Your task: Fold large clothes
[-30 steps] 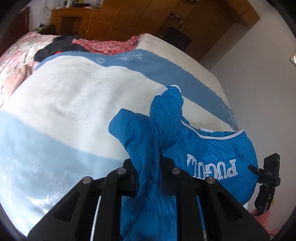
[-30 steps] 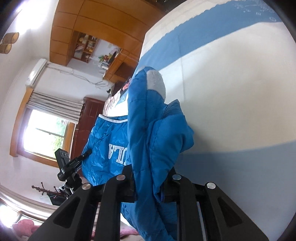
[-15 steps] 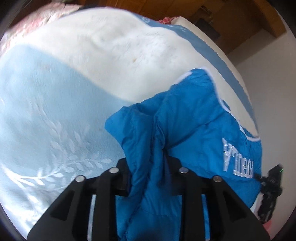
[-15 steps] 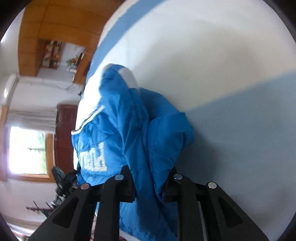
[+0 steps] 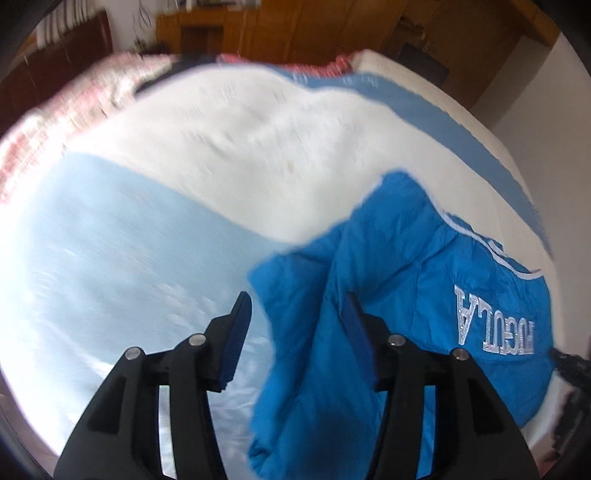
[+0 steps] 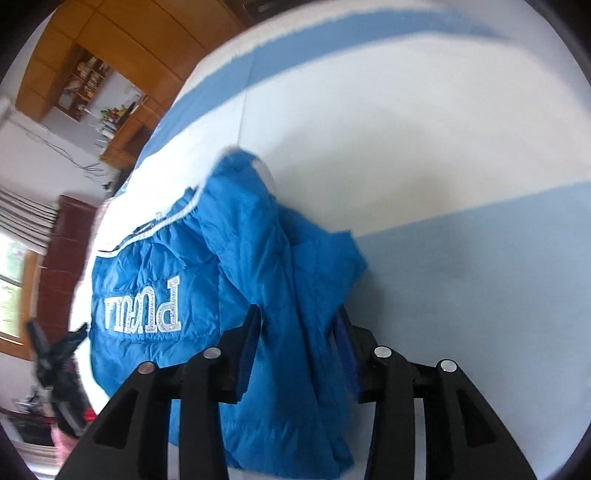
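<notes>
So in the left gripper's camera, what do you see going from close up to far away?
left gripper → blue puffy jacket → blue and white blanket → pink patterned bedding → wooden cabinets.

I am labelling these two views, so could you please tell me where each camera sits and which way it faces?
Left wrist: on the left gripper, angled down along its fingers at the blue jacket on the blanket; jaws opening, fabric between them.
Right wrist: on the right gripper, angled down at the same jacket, window at left; jaws opening around fabric.
Shared: jacket with its silver lettering, blanket, wooden cabinets.
</notes>
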Demonstrator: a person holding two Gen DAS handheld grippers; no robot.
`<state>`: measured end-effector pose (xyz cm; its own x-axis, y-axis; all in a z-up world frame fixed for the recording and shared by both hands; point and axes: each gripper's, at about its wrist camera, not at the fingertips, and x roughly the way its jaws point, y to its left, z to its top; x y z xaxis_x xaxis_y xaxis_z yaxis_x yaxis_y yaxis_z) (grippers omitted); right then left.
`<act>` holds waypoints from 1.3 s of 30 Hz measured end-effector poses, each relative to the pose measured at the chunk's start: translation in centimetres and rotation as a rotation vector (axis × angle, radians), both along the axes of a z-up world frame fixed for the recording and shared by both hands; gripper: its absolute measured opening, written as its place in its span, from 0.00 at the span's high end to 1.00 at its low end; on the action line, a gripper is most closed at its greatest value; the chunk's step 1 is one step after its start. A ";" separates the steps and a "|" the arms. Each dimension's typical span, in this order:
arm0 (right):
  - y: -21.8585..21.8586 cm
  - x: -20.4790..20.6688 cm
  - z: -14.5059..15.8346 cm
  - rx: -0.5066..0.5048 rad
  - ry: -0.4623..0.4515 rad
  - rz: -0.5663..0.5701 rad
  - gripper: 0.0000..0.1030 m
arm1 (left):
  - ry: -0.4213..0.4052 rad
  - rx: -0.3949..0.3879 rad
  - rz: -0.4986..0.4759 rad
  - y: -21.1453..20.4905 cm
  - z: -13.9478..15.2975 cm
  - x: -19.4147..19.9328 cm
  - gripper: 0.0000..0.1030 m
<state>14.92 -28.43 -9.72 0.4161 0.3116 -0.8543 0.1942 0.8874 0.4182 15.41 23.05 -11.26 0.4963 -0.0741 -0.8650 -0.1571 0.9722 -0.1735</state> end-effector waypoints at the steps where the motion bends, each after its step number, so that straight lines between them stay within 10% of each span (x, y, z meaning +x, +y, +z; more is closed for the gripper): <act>1: 0.4 -0.6 1.2 -0.033 -0.024 0.007 0.60 | -0.017 0.024 -0.005 -0.3 0.7 -0.3 0.53; 12: 6.6 -4.1 4.7 -0.231 -0.134 0.163 0.70 | -0.072 0.030 -0.184 -8.4 3.4 -3.1 0.53; 30: 5.2 -6.8 -4.7 -0.132 -0.087 0.106 0.79 | -0.009 0.058 -0.255 -10.5 -3.6 -3.0 0.50; 39: 4.5 -7.0 -1.3 -0.060 -0.112 0.055 0.78 | 0.020 0.080 -0.223 -11.2 -1.7 -3.4 0.52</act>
